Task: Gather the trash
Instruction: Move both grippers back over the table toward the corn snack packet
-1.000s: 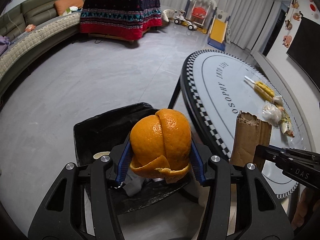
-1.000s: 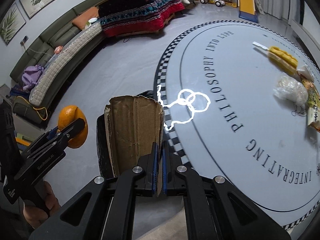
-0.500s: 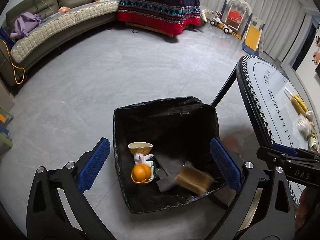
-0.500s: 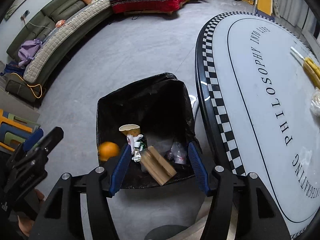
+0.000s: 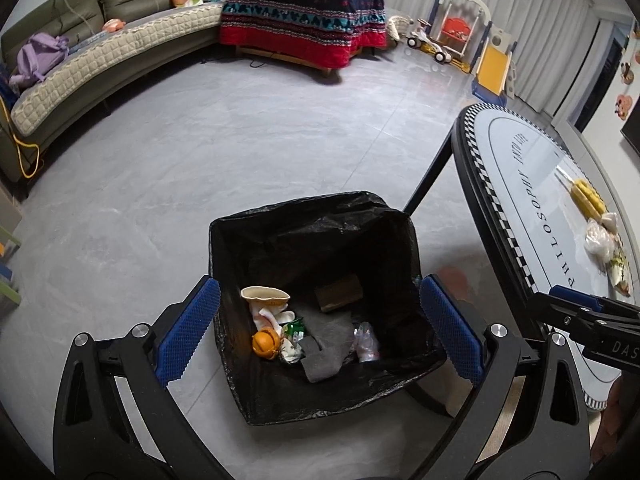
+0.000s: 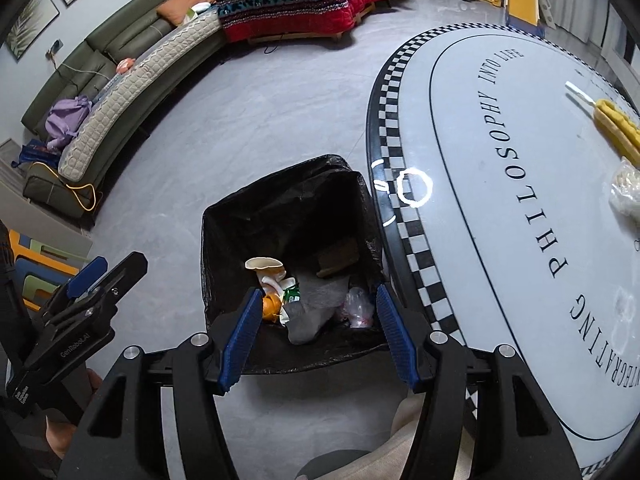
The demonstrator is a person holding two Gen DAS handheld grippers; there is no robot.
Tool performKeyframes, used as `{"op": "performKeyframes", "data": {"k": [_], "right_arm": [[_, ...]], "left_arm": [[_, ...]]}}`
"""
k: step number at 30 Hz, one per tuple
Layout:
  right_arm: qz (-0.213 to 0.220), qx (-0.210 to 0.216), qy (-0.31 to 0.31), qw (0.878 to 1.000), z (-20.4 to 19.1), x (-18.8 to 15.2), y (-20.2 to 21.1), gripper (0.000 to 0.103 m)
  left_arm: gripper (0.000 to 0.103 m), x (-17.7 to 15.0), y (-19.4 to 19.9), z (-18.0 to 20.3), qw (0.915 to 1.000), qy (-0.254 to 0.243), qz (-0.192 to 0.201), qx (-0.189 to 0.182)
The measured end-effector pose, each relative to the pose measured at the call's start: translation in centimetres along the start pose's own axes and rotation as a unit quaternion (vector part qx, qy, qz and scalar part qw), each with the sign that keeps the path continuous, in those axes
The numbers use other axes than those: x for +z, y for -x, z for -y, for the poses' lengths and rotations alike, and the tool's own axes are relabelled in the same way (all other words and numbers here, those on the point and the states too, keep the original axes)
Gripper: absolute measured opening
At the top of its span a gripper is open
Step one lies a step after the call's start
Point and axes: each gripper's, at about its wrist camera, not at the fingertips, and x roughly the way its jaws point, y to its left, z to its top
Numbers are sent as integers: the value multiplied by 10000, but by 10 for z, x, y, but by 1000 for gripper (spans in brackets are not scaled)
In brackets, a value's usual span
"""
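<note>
Floor (image 5: 224, 148): grey and glossy, filling most of both views.
Sofa (image 5: 100, 64): long and curved along the far left wall; the left wrist view shows a purple bag (image 5: 38, 58) on it in full, while the right wrist view sets it small at the left edge.
Low table (image 5: 300, 12): far side of the room, draped in a dark and red patterned blanket.
Round table (image 6: 452, 240): at the right, with a checkered rim and printed lettering. The right wrist view shows its broad top; the left wrist view shows only a narrow slice, plus one black leg.
Table leftovers: yellow corn on a stick (image 5: 586, 198) and a clear bag (image 5: 598, 240) lie far right on the top; the left wrist view also shows a wrapper nearer than them.
Trash bin (image 5: 248, 248): black-lined, on the floor just left of the round table, below both grippers.
Bin contents: cardboard piece (image 5: 339, 292) at the far side, grey cloth (image 5: 324, 344) in the middle, orange peel (image 5: 265, 343) near left, paper cup (image 5: 265, 295) beyond it, clear plastic (image 5: 366, 342) at the right.
Left gripper (image 5: 316, 326): jaws spread very wide, having just been opening, nothing between them; the bin is framed in the gap.
Right gripper (image 6: 318, 330): jaws parted about halfway, having just been opening, nothing held.
Cross view: each camera catches the other gripper at its edge, and the right wrist view shows a hand (image 6: 64, 436) under the left one.
</note>
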Motion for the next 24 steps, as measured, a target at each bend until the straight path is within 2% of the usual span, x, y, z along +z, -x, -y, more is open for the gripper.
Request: {"op": "performKeyframes", "data": {"k": [10, 15, 24], "right_arm": [[246, 46, -225, 9994, 41, 1, 31, 61], [416, -113, -376, 9984, 74, 2, 54, 61], [648, -543, -1045, 9909, 167, 2, 93, 61]], "left_arm": [[97, 9, 12, 51, 9988, -380, 61, -296], [97, 16, 15, 100, 9951, -805, 79, -574], [97, 24, 8, 205, 9823, -1535, -77, -1069]]}}
